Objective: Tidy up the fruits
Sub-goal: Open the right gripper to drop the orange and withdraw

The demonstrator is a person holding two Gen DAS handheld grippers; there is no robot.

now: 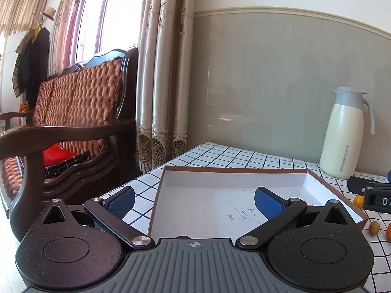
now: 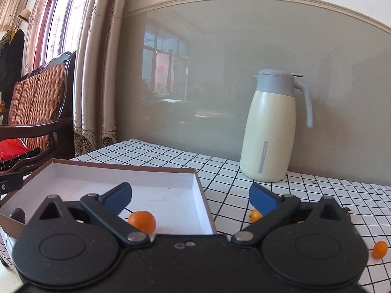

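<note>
Both the left tongs (image 1: 194, 201) and right tongs (image 2: 190, 196) gape wide and empty. One small orange (image 2: 142, 221) lies inside the shallow box (image 2: 200, 195); I'd next straddle a loose fruit (image 2: 380, 249) on the checked worktop (image 2: 220, 168) squarely. Only the right view shows that boxed orange.
</note>
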